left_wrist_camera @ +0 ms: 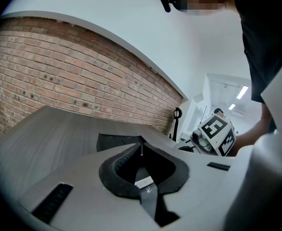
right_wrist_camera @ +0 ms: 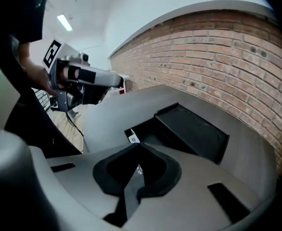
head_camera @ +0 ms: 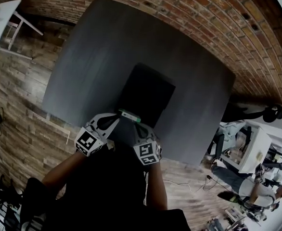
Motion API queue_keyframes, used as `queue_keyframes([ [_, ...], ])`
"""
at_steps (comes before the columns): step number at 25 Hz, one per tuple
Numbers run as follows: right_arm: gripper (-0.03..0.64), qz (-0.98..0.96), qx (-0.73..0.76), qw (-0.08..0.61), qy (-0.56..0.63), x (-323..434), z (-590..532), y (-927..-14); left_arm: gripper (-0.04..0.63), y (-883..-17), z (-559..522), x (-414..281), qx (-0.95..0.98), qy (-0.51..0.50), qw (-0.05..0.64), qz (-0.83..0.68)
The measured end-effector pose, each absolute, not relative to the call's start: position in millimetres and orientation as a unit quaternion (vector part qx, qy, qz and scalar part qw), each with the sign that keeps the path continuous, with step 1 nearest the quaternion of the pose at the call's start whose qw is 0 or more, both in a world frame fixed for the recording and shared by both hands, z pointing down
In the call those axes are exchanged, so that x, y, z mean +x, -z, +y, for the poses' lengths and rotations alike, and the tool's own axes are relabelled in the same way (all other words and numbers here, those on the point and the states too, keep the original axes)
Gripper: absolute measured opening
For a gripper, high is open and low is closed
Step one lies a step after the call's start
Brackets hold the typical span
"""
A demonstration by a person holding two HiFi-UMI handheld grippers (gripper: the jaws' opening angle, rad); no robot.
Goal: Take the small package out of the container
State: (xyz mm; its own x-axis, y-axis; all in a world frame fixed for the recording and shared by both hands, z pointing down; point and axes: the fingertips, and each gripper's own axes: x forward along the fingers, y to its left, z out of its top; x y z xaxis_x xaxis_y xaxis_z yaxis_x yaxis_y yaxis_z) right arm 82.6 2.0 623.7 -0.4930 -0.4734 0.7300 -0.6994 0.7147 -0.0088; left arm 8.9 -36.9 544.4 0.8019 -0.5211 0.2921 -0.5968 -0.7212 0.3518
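The left tool [head_camera: 116,117] and right tool [head_camera: 135,125] are both pinched shut at the near edge of the black container [head_camera: 148,93]. The small package [head_camera: 129,115] sits just beside their tips.

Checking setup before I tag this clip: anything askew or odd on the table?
One thing: the small white-and-green package sits tilted at the near edge of the black rectangular container, not flat inside it. Nothing on the dark grey table looks spilled or damaged.
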Motion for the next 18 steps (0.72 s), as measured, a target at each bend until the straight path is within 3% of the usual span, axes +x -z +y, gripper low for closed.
queue_keyframes([
  [10, 0.025, -0.837, 0.507, 0.144, -0.147, 110, -18, -539, 0.043, -540, -33, 20, 0.936, -0.104, 0.19, -0.278],
  [18, 0.025, -0.806, 0.569, 0.041, -0.159, 143, -29, -492, 0.043, -542, -32, 30, 0.946, -0.126, 0.158, -0.255],
])
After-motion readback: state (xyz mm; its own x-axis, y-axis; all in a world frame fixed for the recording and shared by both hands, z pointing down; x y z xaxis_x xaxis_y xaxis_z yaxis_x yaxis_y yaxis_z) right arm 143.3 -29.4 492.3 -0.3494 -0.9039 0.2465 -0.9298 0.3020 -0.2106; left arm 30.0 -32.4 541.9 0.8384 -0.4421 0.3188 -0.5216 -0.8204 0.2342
